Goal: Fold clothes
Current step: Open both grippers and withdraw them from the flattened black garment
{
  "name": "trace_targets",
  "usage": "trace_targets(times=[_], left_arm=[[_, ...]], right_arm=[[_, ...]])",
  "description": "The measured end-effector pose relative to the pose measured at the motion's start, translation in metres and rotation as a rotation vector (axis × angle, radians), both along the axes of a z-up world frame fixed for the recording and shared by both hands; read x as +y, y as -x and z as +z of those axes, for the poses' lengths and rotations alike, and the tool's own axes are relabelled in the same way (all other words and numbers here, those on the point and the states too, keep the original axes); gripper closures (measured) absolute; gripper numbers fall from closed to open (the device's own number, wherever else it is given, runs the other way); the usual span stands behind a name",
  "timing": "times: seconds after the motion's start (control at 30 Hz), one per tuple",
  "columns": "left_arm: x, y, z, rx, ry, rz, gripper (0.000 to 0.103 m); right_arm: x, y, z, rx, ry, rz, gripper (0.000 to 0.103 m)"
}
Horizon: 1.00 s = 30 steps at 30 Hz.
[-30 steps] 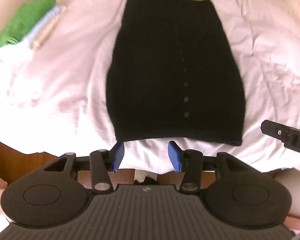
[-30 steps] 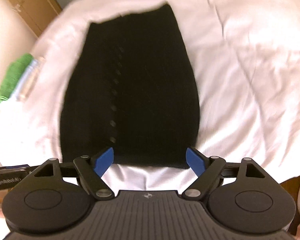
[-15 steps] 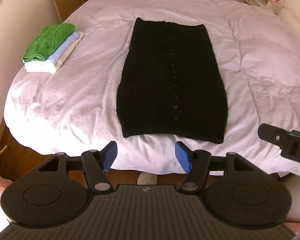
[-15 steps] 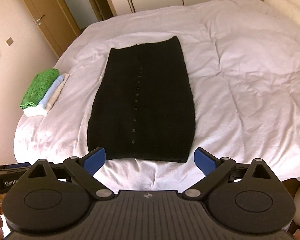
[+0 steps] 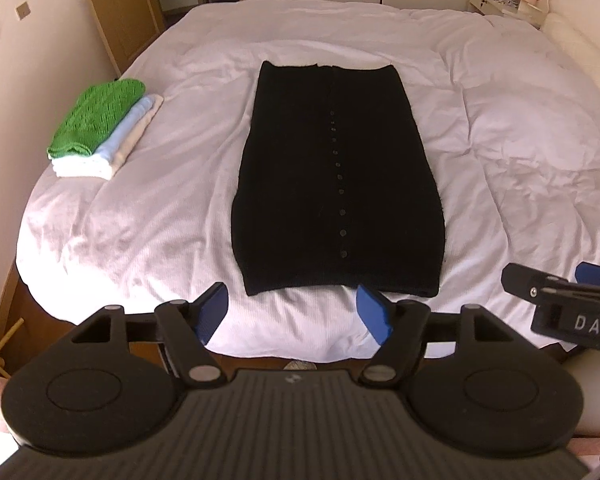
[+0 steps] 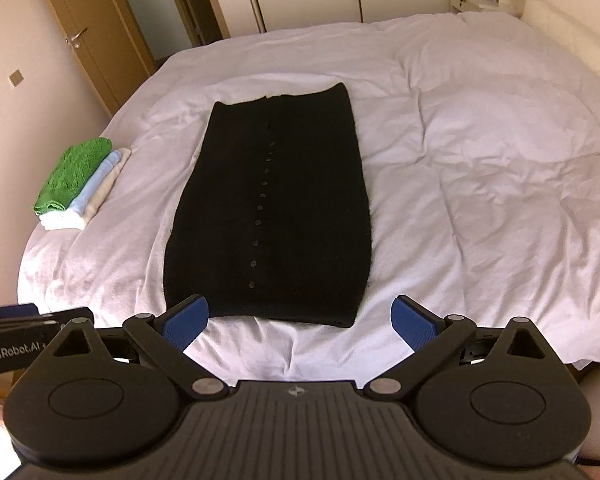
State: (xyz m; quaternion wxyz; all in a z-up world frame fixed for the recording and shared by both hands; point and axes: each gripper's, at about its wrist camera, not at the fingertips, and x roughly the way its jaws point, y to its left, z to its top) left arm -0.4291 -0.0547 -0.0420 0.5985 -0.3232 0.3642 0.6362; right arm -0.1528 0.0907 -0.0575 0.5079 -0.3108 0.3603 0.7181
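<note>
The black skirt (image 5: pixel 338 184) lies flat on the bed (image 5: pixel 140 216), ready to fold. The left gripper (image 5: pixel 292 312) is opening, empty. The right gripper (image 6: pixel 300 320) is spread wide, empty.

Both grippers are matte black — the left gripper (image 5: pixel 292 314) and right gripper (image 6: pixel 300 322) each carry blue ribbed pads (image 6: pixel 185 322) on angled black arms, silver pivot screws (image 5: pixel 203 372), two round discs flanking a ridged central plate. White lettering on the side housings — "DAS" (image 5: pixel 594 324) and "GenRobot.AI" (image 6: pixel 10 356).
</note>
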Motion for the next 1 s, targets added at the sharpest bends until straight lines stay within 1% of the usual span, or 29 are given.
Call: trace_targets(times=[0.2, 0.27, 0.4, 0.6, 0.87, 1.0], left_arm=[[0.004, 0.0, 0.002, 0.001, -0.008, -0.01, 0.034], [0.004, 0.001, 0.001, -0.001, -0.005, -0.011, 0.034], [0.002, 0.005, -0.005, -0.007, 0.013, -0.008, 0.033], [-0.004, 0.008, -0.016, -0.017, 0.041, 0.003, 0.033], [-0.012, 0.016, -0.016, -0.027, 0.028, 0.022, 0.031], [-0.009, 0.02, -0.016, -0.026, 0.023, 0.019, 0.03]], right_arm=[[-0.014, -0.006, 0.005, -0.03, -0.012, -0.001, 0.002], [0.008, 0.027, -0.006, -0.03, -0.011, 0.007, 0.002], [-0.013, 0.018, -0.003, -0.04, 0.002, 0.018, 0.002], [-0.024, 0.011, -0.008, -0.066, 0.028, 0.039, 0.002], [-0.037, 0.013, -0.002, -0.086, 0.012, 0.058, 0.002], [-0.04, 0.013, 0.002, -0.094, -0.004, 0.061, 0.002]])
